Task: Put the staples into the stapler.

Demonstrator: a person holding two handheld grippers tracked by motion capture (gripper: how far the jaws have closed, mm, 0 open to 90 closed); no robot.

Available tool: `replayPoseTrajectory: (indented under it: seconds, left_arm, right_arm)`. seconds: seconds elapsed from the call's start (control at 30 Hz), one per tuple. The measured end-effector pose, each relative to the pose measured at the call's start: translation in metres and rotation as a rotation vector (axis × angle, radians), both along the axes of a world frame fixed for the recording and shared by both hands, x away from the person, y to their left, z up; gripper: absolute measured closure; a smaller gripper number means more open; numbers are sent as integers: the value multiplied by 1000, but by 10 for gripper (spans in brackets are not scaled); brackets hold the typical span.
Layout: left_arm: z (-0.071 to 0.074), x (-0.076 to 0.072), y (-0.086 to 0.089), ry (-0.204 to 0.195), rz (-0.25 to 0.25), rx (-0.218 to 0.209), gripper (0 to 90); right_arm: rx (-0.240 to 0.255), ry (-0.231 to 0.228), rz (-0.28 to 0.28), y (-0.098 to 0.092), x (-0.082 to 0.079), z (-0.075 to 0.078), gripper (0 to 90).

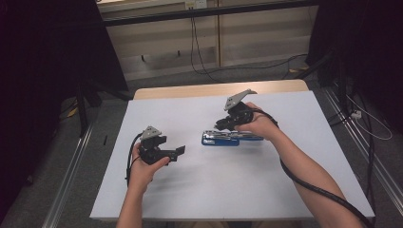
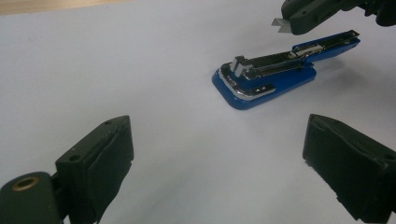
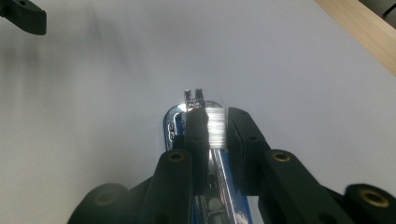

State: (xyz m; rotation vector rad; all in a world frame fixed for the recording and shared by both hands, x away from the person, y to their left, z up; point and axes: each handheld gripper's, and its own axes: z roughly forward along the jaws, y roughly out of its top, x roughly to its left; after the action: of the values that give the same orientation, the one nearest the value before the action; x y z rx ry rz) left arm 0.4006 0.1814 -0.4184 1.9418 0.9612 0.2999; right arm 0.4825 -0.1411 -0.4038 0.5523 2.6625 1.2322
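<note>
Item: blue metal-and-plastic stapler (image 1: 223, 138), lid swung open, lying mid-sheet on the white table cover (image 1: 190, 199). Above its open magazine we hold the right gripper (image 3: 215, 128), clamped on a thin silvery strip of staples (image 3: 215, 127). The left gripper (image 2: 217, 154) has its jaws apart, nearby. We judge the strip light, brittle and slippery, best pinched on its flat sides; the stapler is stiff.

The glossy blue plastic stapler (image 2: 268, 79) with its silvery chrome metal track is showing bright against the plain white desk (image 1: 214, 185), which is edging into pale wood. A shiny silver strip of staples (image 3: 215, 127) is gleaming between matte black jaws.
</note>
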Motion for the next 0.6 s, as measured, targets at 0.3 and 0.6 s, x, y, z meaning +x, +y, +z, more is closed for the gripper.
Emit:
replayPoseTrajectory:
  seconds: [0.3, 0.6]
  left_arm:
    - [0, -1, 1, -3, 4, 7, 89]
    - [0, -1, 2, -4, 6, 6, 89]
  right_arm:
    - [1, -2, 3, 4, 6, -5, 793]
    - [-1, 15, 26, 7, 7, -14, 793]
